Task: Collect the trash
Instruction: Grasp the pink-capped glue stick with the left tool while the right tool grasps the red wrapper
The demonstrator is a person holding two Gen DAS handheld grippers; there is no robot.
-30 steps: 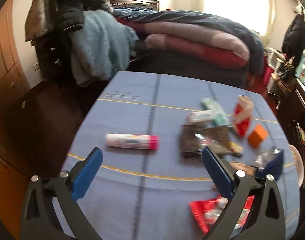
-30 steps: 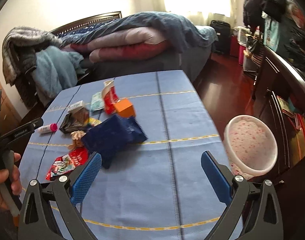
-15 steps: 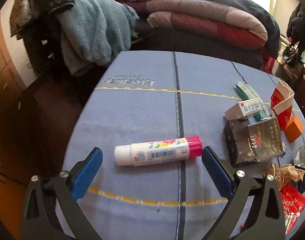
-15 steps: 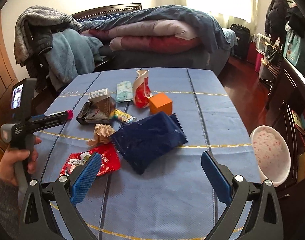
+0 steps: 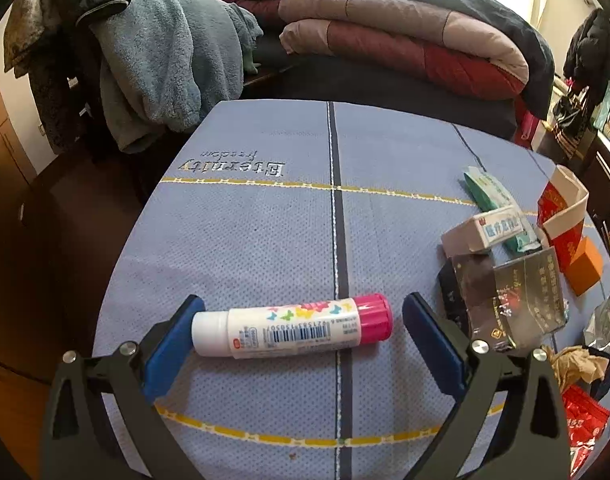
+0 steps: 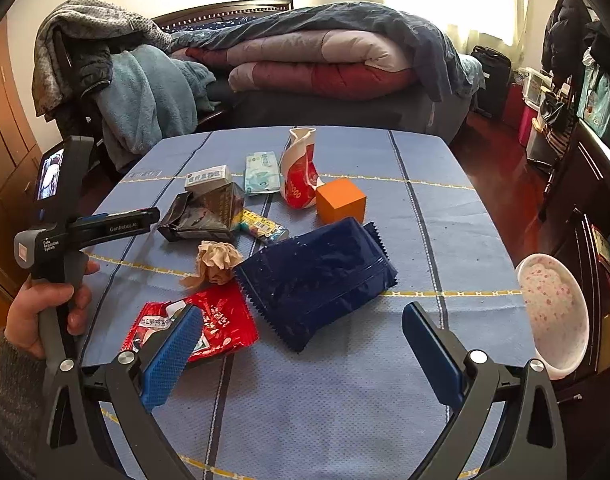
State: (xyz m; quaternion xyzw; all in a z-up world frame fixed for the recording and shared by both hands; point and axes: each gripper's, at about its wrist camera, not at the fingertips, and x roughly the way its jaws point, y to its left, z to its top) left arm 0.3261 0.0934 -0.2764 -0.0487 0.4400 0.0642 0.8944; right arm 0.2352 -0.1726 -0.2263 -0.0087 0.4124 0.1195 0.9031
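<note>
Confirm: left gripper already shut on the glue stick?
No. The left gripper is open, its blue pads flanking the glue stick, which lies flat on the blue tablecloth.

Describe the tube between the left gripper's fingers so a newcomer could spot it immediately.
On the blue tablecloth, left of the trash pile and apart from it, a glue-stick-like tube lies on its side between the open left gripper fingers. Unlike the wrappers and boxes, it is a white cylinder with butterflies, a barcode and a pink cap.

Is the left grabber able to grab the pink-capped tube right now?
Probably yes. The left gripper is open, and the tube lies lengthwise between its pads, with nothing on top. The fit looks tight end to end.
</note>
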